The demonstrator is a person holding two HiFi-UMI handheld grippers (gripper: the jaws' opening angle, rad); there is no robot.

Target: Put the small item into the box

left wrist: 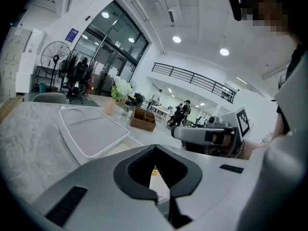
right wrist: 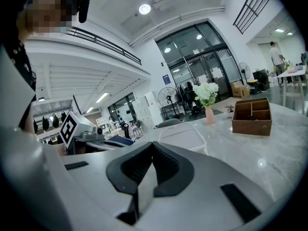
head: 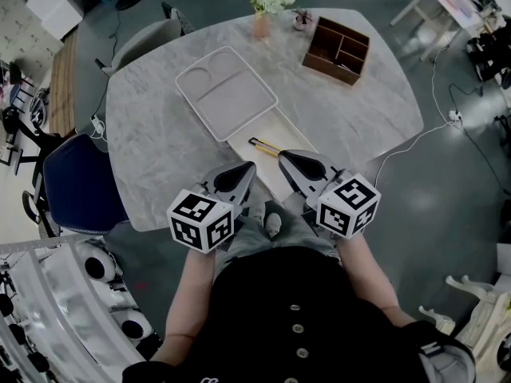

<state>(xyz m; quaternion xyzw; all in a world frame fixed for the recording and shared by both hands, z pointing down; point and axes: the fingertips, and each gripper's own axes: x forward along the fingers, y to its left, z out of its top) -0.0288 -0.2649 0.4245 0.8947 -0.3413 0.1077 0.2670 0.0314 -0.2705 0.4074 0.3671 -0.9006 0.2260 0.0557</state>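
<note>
Quick headcount from the head view: two of them, the left hand-held gripper and the right hand-held gripper. One marble counter. On it there's one white divided tray, one long white box, one pair of dark yellow-tipped sticks, one brown wooden organizer and one flower vase at the top. Two chairs: a grey chair upper left and a blue chair at the left.

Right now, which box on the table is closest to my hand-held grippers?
The shallow white box just ahead; the wooden divided box sits at the far edge.
</note>
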